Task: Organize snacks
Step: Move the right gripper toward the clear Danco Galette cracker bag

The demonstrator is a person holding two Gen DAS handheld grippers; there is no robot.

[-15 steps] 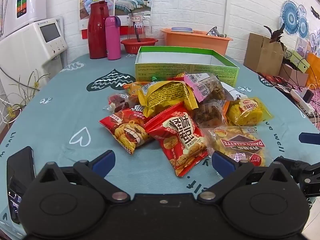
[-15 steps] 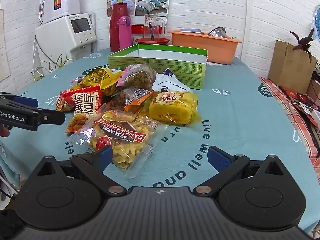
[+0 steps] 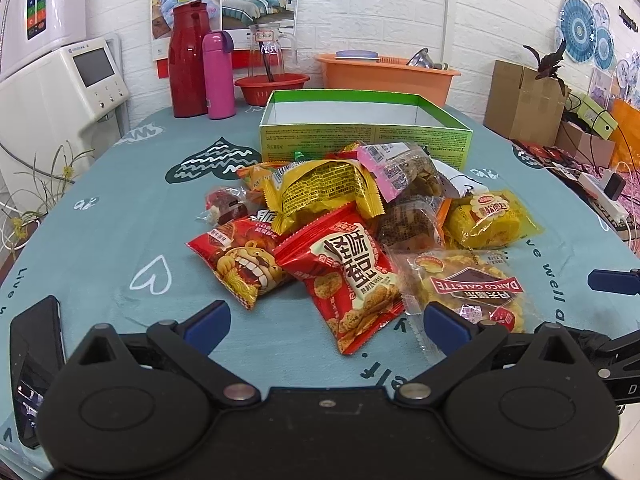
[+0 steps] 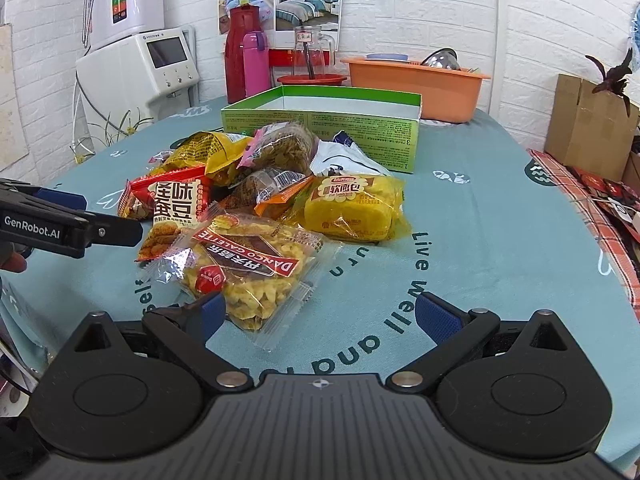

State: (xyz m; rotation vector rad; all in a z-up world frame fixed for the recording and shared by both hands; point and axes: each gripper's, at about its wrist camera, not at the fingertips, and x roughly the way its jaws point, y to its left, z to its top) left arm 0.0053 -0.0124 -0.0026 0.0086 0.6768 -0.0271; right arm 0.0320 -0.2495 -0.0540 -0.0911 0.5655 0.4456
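A pile of snack packets lies on the teal tablecloth before an open green box point(image 3: 360, 136) point(image 4: 320, 124). Nearest my left gripper point(image 3: 326, 324) is a red bean-snack packet point(image 3: 348, 280), with a red lion packet point(image 3: 240, 264) to its left. The clear Danco Calette packet point(image 3: 472, 288) point(image 4: 252, 268) lies at the pile's right, just in front of my right gripper point(image 4: 320, 314). A yellow cake packet point(image 4: 352, 208) sits beyond it. Both grippers are open and empty, hovering low at the pile's near edge. The left gripper also shows in the right wrist view point(image 4: 72, 224).
A black phone point(image 3: 32, 368) lies at the table's left edge. Red thermos point(image 3: 188, 60), pink bottle point(image 3: 218, 76), red bowl point(image 3: 272, 86) and orange basin point(image 3: 384, 76) stand behind the box. Cardboard boxes point(image 3: 524, 104) sit at right.
Both grippers have edged slightly forward toward the snack pile; the packets have not moved.
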